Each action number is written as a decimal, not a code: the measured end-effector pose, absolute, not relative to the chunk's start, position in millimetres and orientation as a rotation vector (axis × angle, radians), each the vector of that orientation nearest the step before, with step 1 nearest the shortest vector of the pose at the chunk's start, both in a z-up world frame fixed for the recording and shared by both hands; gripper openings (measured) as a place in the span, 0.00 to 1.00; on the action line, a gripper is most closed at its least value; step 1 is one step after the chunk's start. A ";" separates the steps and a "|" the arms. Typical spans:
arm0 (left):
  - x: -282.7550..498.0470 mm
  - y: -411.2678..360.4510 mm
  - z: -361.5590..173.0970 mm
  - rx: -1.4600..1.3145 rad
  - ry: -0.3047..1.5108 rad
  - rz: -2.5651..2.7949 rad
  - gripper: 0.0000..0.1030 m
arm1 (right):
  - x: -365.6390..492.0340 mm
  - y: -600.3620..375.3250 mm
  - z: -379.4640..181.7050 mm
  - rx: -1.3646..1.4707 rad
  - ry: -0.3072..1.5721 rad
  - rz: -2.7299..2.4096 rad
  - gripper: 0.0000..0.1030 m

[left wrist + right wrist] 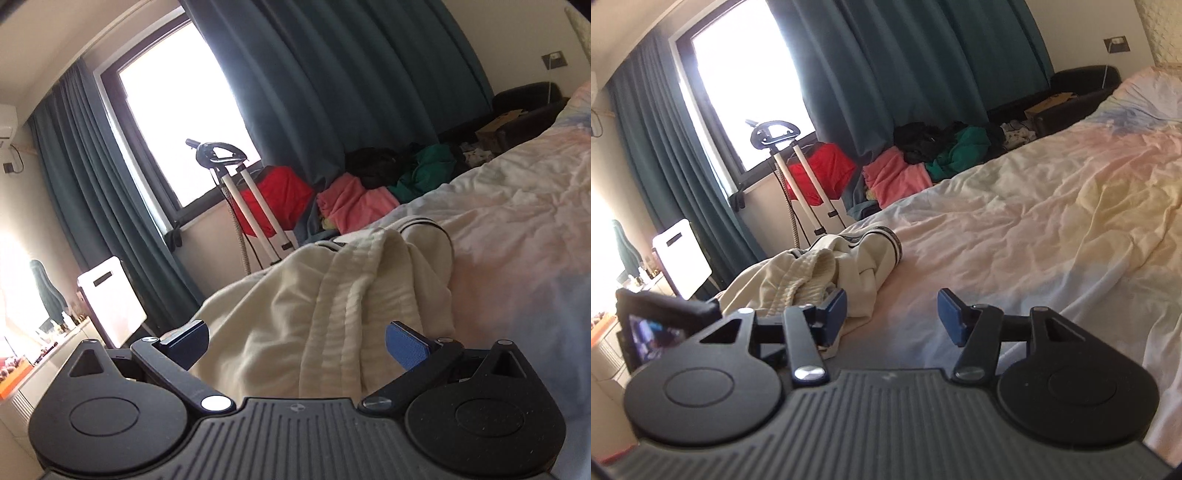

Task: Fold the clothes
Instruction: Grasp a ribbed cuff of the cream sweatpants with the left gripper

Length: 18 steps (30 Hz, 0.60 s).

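Note:
A cream garment (pixel 332 295) with a ribbed band and dark-striped trim lies crumpled on the bed's near left part. My left gripper (pixel 297 341) is open right over it, and the cloth lies between the blue pads without being pinched. In the right wrist view the same garment (pixel 820 277) lies left of centre. My right gripper (pixel 892 314) is open and empty, its left pad (pixel 834 306) beside the garment's edge, the rest over bare sheet. The left gripper's body (pixel 661 325) shows at the left edge of that view.
The bed (pixel 1052 221) has a wrinkled pastel sheet. Beyond its far edge lies a pile of pink, green, black and red clothes (pixel 905 166). A garment steamer stand (pixel 798 177) is by the window with teal curtains. A white appliance (pixel 681 254) and a cluttered shelf are at the left.

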<state>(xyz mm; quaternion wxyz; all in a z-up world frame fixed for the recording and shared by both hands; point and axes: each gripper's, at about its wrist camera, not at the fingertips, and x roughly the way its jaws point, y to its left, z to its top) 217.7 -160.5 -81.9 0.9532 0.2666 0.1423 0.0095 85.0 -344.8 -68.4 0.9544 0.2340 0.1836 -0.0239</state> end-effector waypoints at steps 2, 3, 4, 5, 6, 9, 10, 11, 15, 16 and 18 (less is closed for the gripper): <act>247.1 -169.3 -81.6 0.525 0.301 0.036 0.98 | 90.4 -350.6 -74.4 0.498 0.382 -0.060 0.57; 260.4 -173.1 -81.3 0.508 0.317 0.020 0.98 | 94.2 -353.1 -77.8 0.506 0.391 -0.064 0.57; 271.1 -177.6 -81.4 0.501 0.329 0.002 0.98 | 98.0 -355.7 -81.3 0.515 0.401 -0.068 0.57; 281.2 -183.4 -82.1 0.509 0.340 -0.010 0.97 | 101.2 -356.9 -85.0 0.523 0.408 -0.071 0.57; 290.3 -188.8 -82.9 0.519 0.349 -0.018 0.97 | 105.0 -357.7 -88.3 0.528 0.419 -0.074 0.57; 313.3 -203.8 -85.8 0.560 0.371 -0.025 0.92 | 115.8 -357.5 -96.9 0.535 0.433 -0.080 0.57; 320.9 -208.8 -86.8 0.574 0.378 -0.027 0.84 | 119.3 -357.4 -99.7 0.537 0.438 -0.082 0.57; 328.0 -213.7 -87.2 0.583 0.382 -0.030 0.80 | 122.9 -357.3 -102.6 0.539 0.443 -0.084 0.57; 332.9 -217.7 -78.2 0.521 0.383 -0.024 0.46 | 132.1 -356.6 -111.6 0.542 0.459 -0.088 0.57; 328.5 -214.5 -73.3 0.496 0.372 -0.017 0.32 | 133.1 -356.3 -113.2 0.541 0.462 -0.087 0.57; 311.2 -204.8 -58.8 0.459 0.324 -0.020 0.08 | 132.7 -354.9 -114.5 0.537 0.455 -0.082 0.57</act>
